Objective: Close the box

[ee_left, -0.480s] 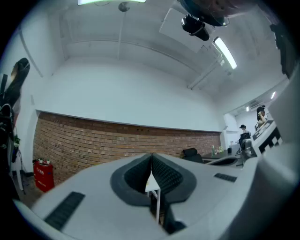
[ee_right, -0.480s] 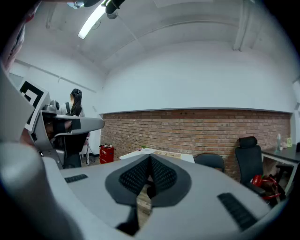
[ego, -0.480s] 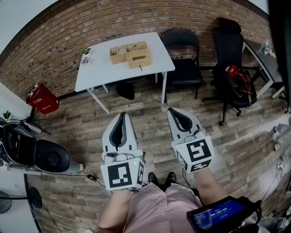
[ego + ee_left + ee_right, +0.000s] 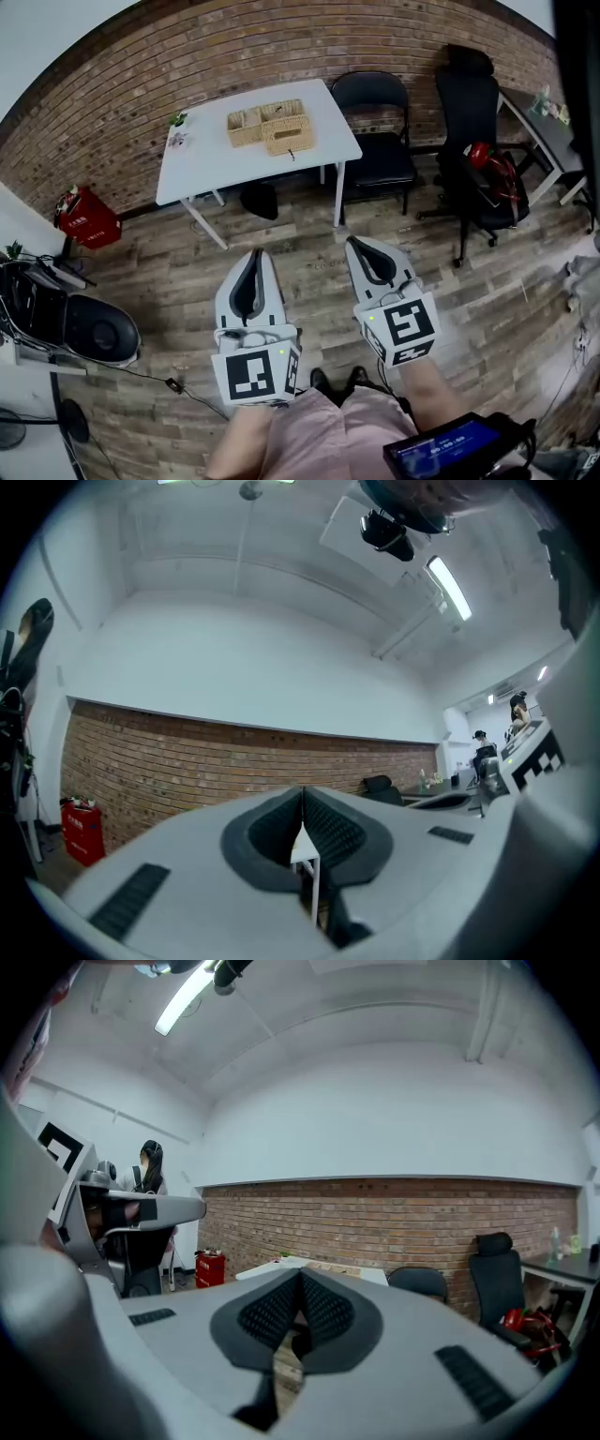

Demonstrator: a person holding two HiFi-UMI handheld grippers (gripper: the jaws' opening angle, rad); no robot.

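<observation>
While the person stands on the wooden floor (image 4: 281,225), both grippers are held low and near the body, side by side, pointing to the far side of the room. The left gripper (image 4: 255,253) has its fingers pressed together, with nothing between them. The right gripper (image 4: 353,242) is also closed and empty. The wicker box (image 4: 270,122) stands on the white table (image 4: 206,155) at the far side, close to the brick wall (image 4: 141,66) and well apart from both grippers. Whether its lid is down, I cannot tell. A black folding chair (image 4: 375,112) stands just right of the table, and a black office chair (image 4: 473,112) is further right.
</observation>
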